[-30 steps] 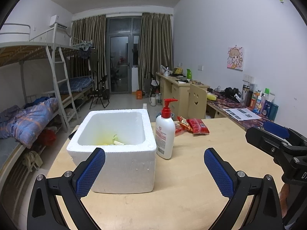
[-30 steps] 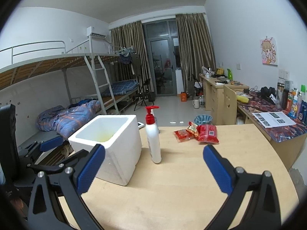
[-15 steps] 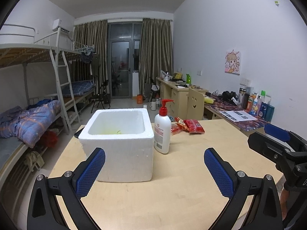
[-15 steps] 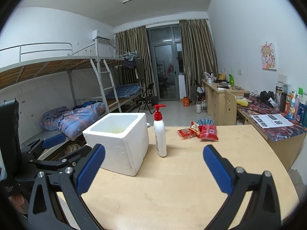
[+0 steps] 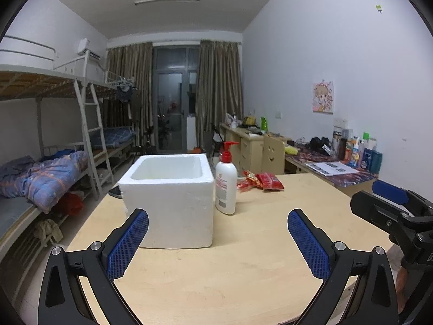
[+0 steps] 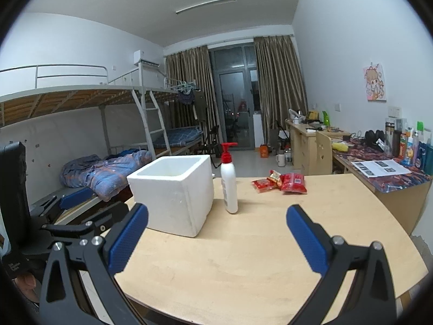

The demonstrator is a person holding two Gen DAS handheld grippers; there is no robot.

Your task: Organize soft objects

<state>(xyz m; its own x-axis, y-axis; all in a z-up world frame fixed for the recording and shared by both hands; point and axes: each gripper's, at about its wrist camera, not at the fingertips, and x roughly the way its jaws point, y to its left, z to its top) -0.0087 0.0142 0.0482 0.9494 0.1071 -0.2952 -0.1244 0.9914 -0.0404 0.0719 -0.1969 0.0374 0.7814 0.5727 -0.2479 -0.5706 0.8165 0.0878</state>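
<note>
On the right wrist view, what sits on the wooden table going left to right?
White foam box → white pump bottle with red top → red snack packets.

You're in a dorm room: bunk beds (image 5: 67,146) at 10 o'clock, study desks (image 5: 251,140) at 1 o'clock, curtained balcony door (image 5: 173,94) at 12.

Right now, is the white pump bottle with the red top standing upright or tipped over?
Upright. The white pump bottle with the red top stands on its base on the wooden table, pump uppermost, beside the white foam box.
</note>
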